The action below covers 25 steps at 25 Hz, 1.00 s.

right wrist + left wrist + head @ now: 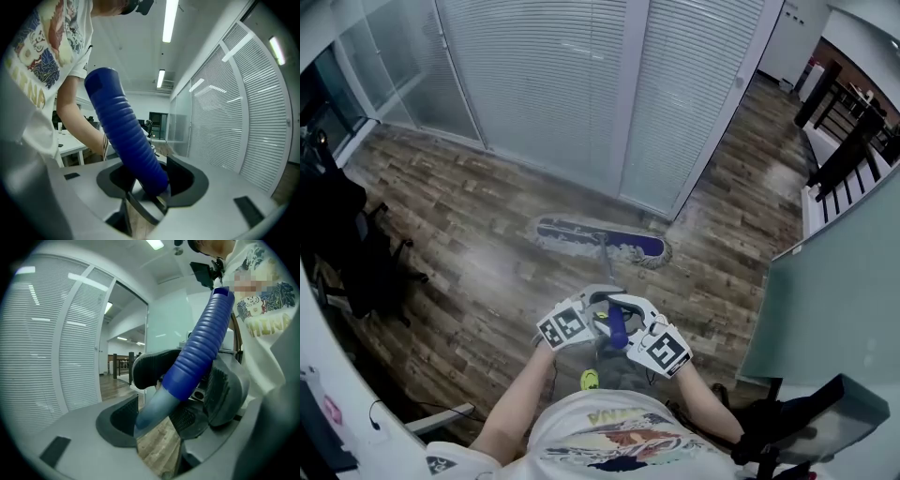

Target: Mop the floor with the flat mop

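Note:
The flat mop's blue-fringed head (600, 239) lies on the wood floor in front of the blinds. Its shaft (605, 272) runs back to me and ends in a ribbed blue grip (617, 328). Both grippers meet round that grip at waist height, the left gripper (595, 309) from the left and the right gripper (630, 314) from the right. In the left gripper view the silver shaft (152, 408) and blue grip (201, 343) cross between the jaws of the left gripper (140, 397), resting on the lower pad. In the right gripper view the blue grip (126, 136) stands in the right gripper (152, 180) with a gap beside it.
A wall of white blinds (581, 84) stands just beyond the mop head. A black office chair (347, 244) is at the left and another chair (806, 422) at the lower right. A green partition (834, 300) and dark railings (848, 141) close the right side.

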Motion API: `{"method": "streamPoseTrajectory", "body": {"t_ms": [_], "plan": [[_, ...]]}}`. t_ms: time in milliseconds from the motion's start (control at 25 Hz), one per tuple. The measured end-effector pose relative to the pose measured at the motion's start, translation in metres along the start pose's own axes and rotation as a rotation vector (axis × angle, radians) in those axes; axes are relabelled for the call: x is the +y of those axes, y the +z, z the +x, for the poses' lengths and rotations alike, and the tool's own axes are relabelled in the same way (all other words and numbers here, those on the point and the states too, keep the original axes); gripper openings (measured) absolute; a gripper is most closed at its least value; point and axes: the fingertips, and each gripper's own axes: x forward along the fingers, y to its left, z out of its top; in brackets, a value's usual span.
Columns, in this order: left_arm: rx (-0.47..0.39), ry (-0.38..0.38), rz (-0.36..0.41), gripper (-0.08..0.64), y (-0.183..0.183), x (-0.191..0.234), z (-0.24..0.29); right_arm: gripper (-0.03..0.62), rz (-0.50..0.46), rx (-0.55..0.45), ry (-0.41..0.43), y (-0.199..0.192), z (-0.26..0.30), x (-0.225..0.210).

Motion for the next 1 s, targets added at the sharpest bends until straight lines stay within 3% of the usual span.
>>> {"method": "streamPoseTrajectory", "body": {"t_ms": [440, 1000], "plan": [[0.017, 0.029, -0.009, 0.175, -0.012, -0.146, -0.017, 0.192, 0.022, 0.001, 0.065, -0.008, -0.07, 0.133], [0.039, 0.145, -0.045, 0.176, -0.011, -0.336, 0.033, 0.198, -0.008, -0.029, 0.206, -0.04, -0.226, 0.267]]}}
